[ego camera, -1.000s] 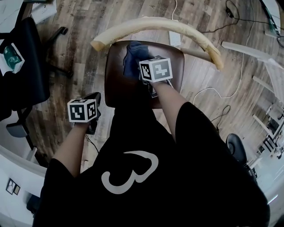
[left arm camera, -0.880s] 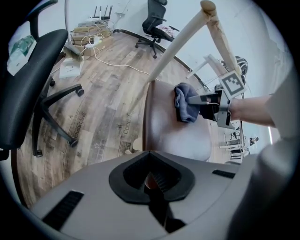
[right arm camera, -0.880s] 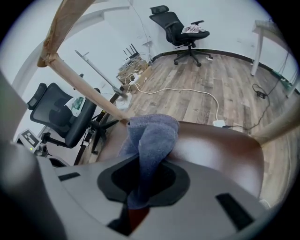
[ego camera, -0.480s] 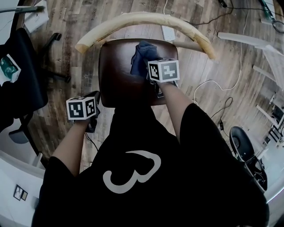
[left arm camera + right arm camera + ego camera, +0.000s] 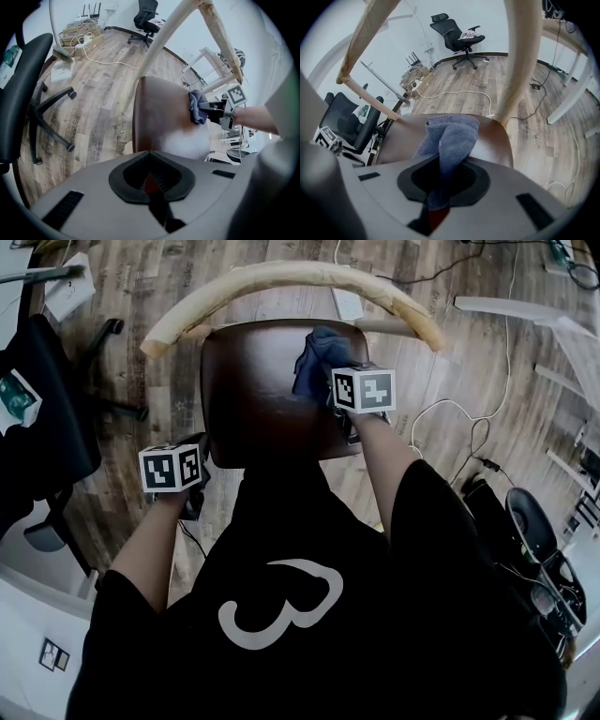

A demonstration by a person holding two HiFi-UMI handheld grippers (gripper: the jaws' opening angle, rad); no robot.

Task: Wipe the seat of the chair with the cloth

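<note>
Holding the blue cloth point(image 5: 312, 360): right gripper point(image 5: 328, 397), jaws clamped on a bunched fold. The right gripper view shows the fabric running straight down into the jaw opening, with the rest fanning out ahead onto the seat.

Cloth position: right rear part of the brown chair seat point(image 5: 253, 390), touching it, close under the right end of the curved light-wood backrest point(image 5: 281, 277). The left gripper view confirms this from the side, with the cloth pressed on the seat and the right gripper right behind it.

Left gripper point(image 5: 199, 448): jaws together, nothing between them. It is off the chair, just beside the seat's front-left corner, over the wood-plank floor point(image 5: 450, 371). It points toward the seat and touches nothing.

Seat: glossy dark brown, with only the cloth on it. A pale sheen shows on the surface in the left gripper view; can't tell whether it is reflection or moisture.

Around the chair:
- 1 black office chair point(image 5: 47, 399) on the left, well apart from the seat
- a white cable point(image 5: 450, 423) looping on the floor to the right
- a 2nd office chair point(image 5: 459, 35) by the far wall in the right gripper view

The person stands at the seat's front edge, with both forearms extended.
</note>
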